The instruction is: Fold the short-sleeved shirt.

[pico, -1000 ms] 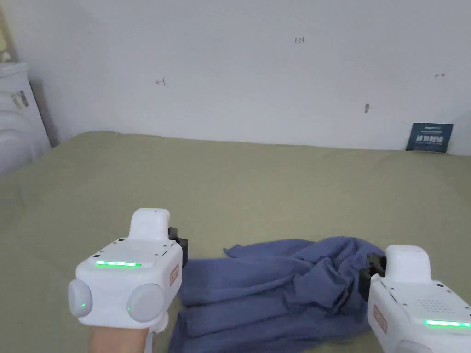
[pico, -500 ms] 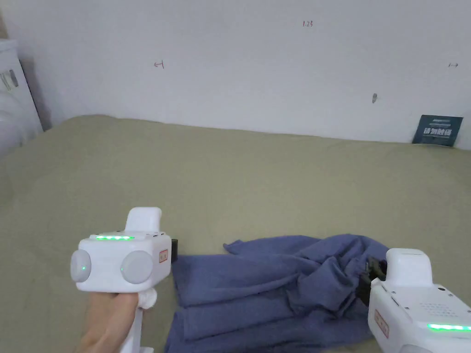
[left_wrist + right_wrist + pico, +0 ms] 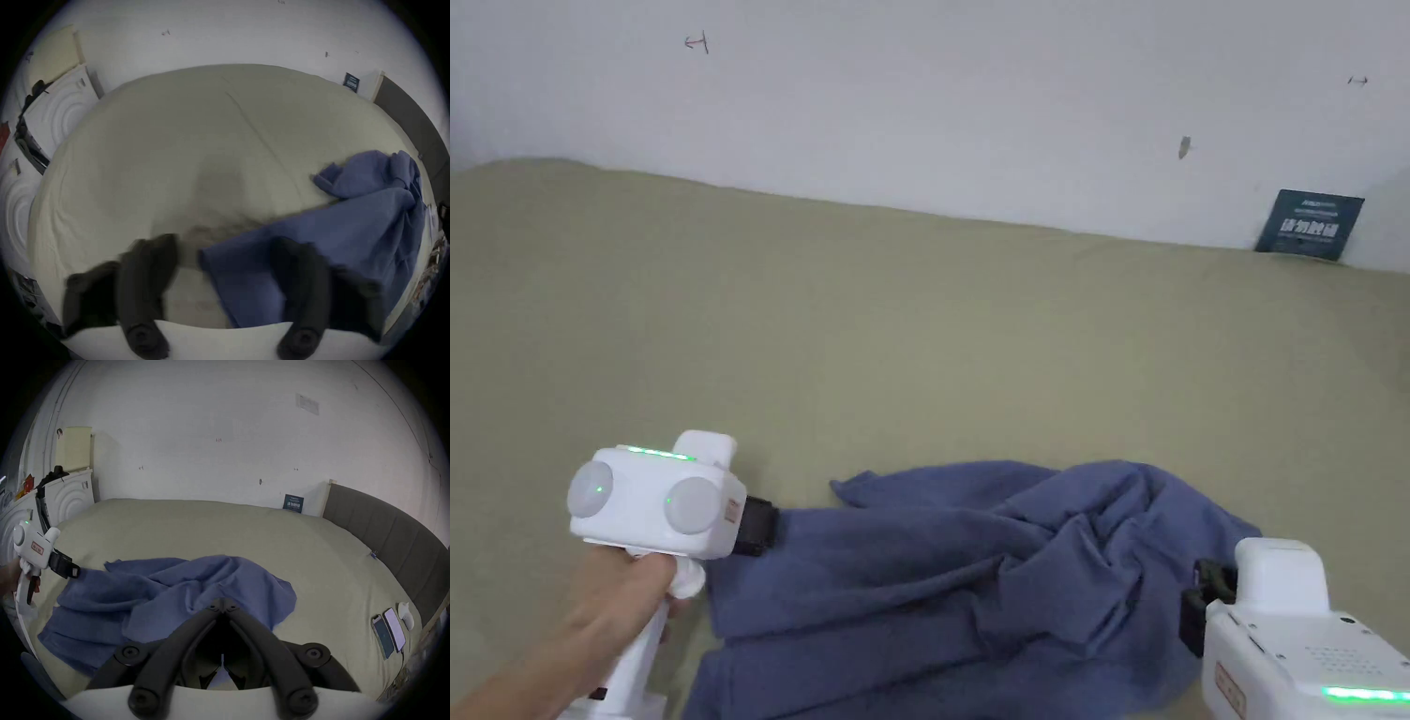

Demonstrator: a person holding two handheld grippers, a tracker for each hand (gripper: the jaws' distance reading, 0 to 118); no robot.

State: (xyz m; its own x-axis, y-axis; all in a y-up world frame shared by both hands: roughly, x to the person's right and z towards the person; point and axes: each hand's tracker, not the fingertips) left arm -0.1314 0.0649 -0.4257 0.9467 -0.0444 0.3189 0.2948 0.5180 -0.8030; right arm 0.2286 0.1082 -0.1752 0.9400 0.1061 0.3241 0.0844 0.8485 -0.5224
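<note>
Head view | left gripper (image 3: 764,527) jaws apart at shirt (image 3: 975,581) edge | right gripper (image 3: 222,603) pinching shirt

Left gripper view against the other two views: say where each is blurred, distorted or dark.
Left gripper view: fisheye, black corners, dim; the left gripper jaws and the near shirt edge are motion-smeared. Right gripper view: same fisheye bend and dark rim, but the right gripper and shirt folds are sharp. Head view: straight lines, even soft light, no glare, bed slightly soft.

Matt blue cloth shirt (image 3: 975,581); glossy white plastic left gripper (image 3: 755,525).
</note>
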